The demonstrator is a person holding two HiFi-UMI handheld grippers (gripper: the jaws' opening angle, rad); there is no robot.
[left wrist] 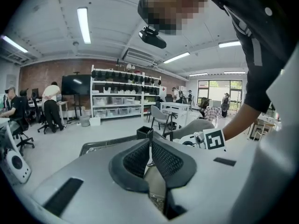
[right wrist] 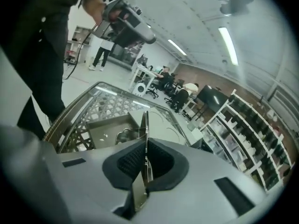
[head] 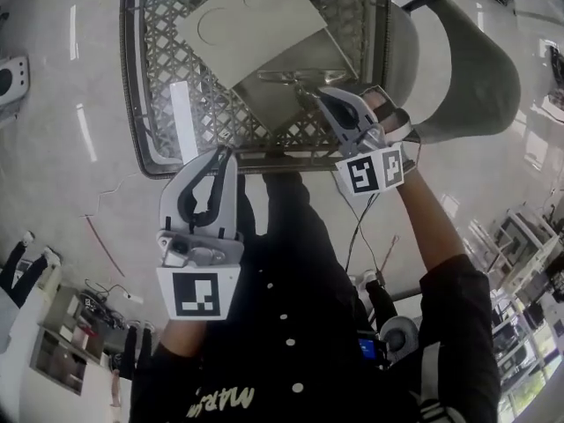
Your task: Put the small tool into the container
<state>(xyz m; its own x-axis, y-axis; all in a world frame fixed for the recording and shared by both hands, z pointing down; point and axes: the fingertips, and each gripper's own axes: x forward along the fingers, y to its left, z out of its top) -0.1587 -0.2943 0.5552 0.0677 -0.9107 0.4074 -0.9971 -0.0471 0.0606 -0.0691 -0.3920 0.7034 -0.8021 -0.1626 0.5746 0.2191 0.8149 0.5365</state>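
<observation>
A beige open container (head: 295, 58) with its lid (head: 247, 14) tipped back lies on a metal lattice table (head: 167, 77). My right gripper (head: 328, 97) reaches over the container's near rim and is shut on a thin metal tool (head: 291, 77) that points into the box. In the right gripper view the tool (right wrist: 146, 122) sticks out edge-on between the pads of the right gripper (right wrist: 145, 146), above the container's floor (right wrist: 105, 127). My left gripper (head: 227, 155) hangs at the table's near edge, shut with nothing in it; its tips (left wrist: 150, 138) meet.
A grey chair (head: 467, 69) stands right of the table. The table's raised metal rim (head: 264, 159) runs between the two grippers. The person's dark trousers and shirt fill the bottom of the head view. Shelving (left wrist: 124, 97) and seated people are far off.
</observation>
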